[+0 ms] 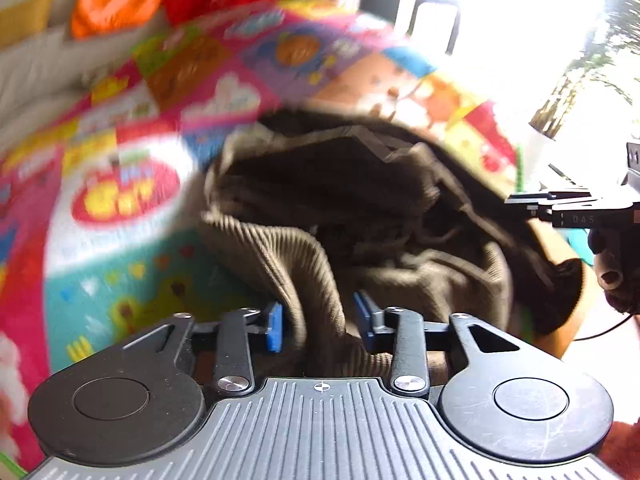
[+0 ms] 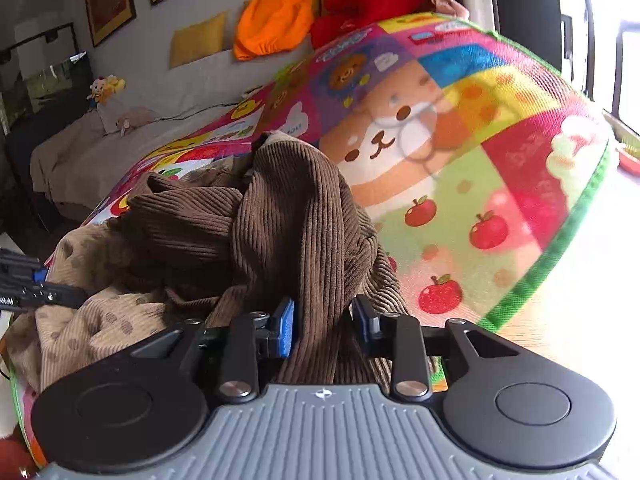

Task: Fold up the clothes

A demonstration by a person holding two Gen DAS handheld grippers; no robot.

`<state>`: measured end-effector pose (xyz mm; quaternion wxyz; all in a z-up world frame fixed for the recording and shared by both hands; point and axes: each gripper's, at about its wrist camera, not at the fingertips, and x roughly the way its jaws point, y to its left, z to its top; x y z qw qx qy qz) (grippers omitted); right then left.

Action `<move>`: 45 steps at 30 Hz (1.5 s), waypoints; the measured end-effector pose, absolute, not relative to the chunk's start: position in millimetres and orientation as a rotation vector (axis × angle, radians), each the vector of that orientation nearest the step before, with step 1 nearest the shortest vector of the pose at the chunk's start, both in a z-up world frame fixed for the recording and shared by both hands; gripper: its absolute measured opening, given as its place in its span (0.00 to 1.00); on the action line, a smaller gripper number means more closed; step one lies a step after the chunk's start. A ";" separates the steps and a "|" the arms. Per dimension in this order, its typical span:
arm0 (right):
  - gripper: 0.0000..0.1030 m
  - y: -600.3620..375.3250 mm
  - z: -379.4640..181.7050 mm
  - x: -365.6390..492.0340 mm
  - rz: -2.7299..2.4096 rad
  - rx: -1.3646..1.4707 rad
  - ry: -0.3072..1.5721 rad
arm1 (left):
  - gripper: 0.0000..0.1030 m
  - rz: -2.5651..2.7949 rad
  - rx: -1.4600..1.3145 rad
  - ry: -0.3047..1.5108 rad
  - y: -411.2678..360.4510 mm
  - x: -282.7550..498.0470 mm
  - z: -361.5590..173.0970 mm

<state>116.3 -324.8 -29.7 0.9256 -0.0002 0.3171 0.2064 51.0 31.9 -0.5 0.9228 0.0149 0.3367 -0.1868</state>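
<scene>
The left tongs (image 1: 318,326) sit low at the centre of the left wrist view, blue pads parted with brown ribbed cloth bunched between them. The right tongs (image 2: 322,326) sit low at the centre of the right wrist view, likewise parted around cloth. At the right edge of the left view, a hand (image 1: 612,268) grips the other tool's handle.

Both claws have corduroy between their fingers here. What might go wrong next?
The brown garment is bunched, not spread, so the right claw may pinch several layers and fold a lump. The left claw looks only loosely closed on a fold, which may slip. The dotted cloth underneath might drag along.
</scene>
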 end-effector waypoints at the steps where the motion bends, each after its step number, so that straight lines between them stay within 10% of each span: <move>1: 0.51 -326.5 -23.7 107.0 0.437 -0.001 0.631 | 0.58 -0.393 0.071 0.639 28.2 44.7 12.1; 4: 0.64 -324.8 -13.5 92.6 0.472 -0.003 0.604 | 0.79 -0.442 0.168 0.529 5.7 45.8 32.7; 12: 0.70 -298.6 -43.0 103.4 0.462 -0.069 0.727 | 0.88 -0.528 0.414 0.481 -70.4 109.7 8.8; 14: 0.65 -296.2 -44.8 102.2 0.464 -0.110 0.725 | 0.78 -0.517 0.454 0.502 -79.8 126.6 -6.1; 16: 0.19 -292.1 -38.2 103.3 0.465 -0.184 0.698 | 0.24 -0.509 0.471 0.504 -79.1 137.8 -15.2; 18: 0.09 -291.4 -23.0 109.6 0.435 -0.230 0.654 | 0.15 -0.490 0.451 0.477 -68.1 144.9 -12.3; 28: 0.05 -325.4 69.2 223.7 0.146 -0.244 0.383 | 0.08 0.095 0.184 0.340 127.1 217.6 51.6; 41: 0.06 -327.7 12.9 341.9 -0.140 -0.452 0.462 | 0.06 0.411 0.002 0.560 259.2 256.6 -45.6; 45: 0.24 -347.3 10.3 354.1 -0.147 -0.374 0.526 | 0.08 0.408 -0.108 0.616 277.5 242.3 -52.9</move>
